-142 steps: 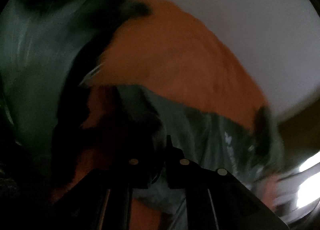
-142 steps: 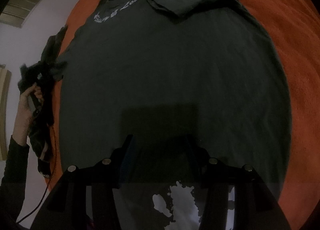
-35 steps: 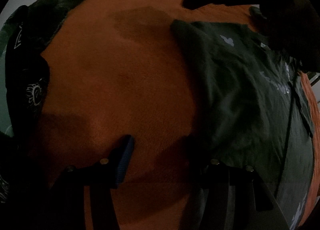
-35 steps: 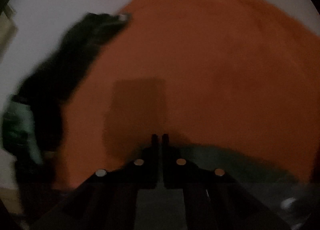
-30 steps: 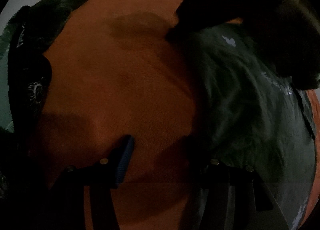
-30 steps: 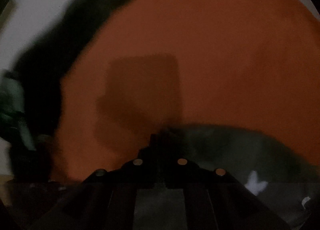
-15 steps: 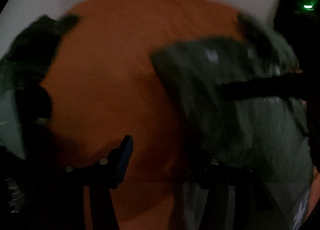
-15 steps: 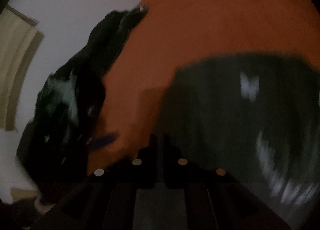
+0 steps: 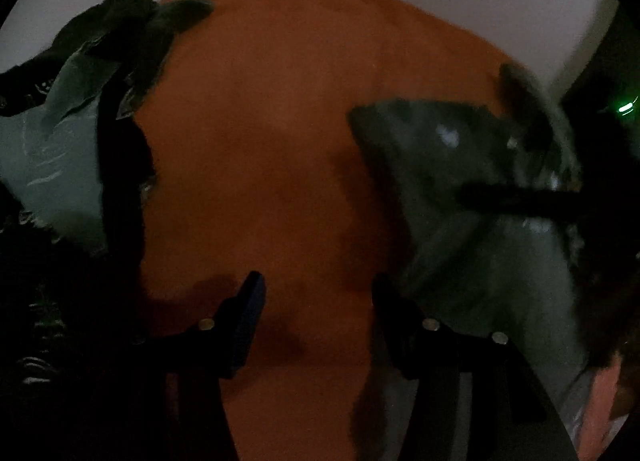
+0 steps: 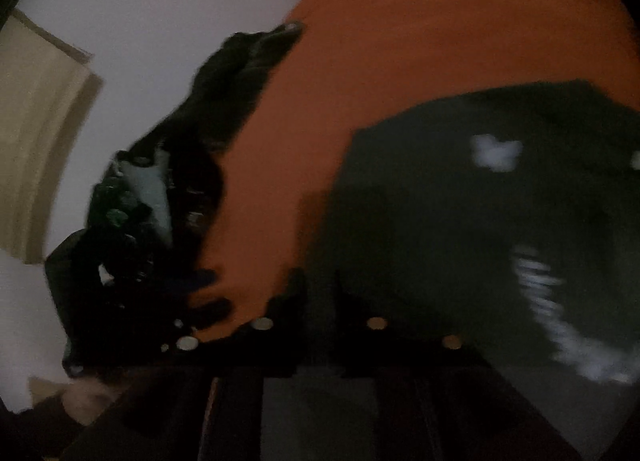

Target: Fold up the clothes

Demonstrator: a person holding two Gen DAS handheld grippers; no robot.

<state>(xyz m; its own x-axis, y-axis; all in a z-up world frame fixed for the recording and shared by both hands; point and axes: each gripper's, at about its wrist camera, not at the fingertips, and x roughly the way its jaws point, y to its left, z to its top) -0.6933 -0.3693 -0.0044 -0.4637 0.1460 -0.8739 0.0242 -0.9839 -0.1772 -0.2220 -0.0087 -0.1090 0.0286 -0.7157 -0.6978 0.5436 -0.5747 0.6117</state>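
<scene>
A dark grey T-shirt [image 9: 460, 197] with white print lies folded on the orange bedspread [image 9: 280, 121], right of my left gripper [image 9: 318, 293]. That gripper hangs above bare bedspread, open, nothing between its fingers. A dark bar that I cannot identify crosses the shirt from the right. In the right wrist view the T-shirt [image 10: 440, 201] fills the right half. My right gripper [image 10: 320, 285] is at its near left edge. Its jaws are opening, a narrow gap shows, and the pads do not press the cloth below. The picture is blurred.
A heap of dark and pale green clothes [image 9: 80, 113] lies along the bed's left edge, also seen as the heap [image 10: 188, 149] in the right wrist view. White wall [image 10: 140, 21] and a beige panel [image 10: 36, 141] stand behind. A green light [image 9: 624, 107] glows at far right.
The right gripper drew the shirt's fold across and stopped; its jaws went from shut to slightly parted. The left gripper lifted away from the bed, still open.
</scene>
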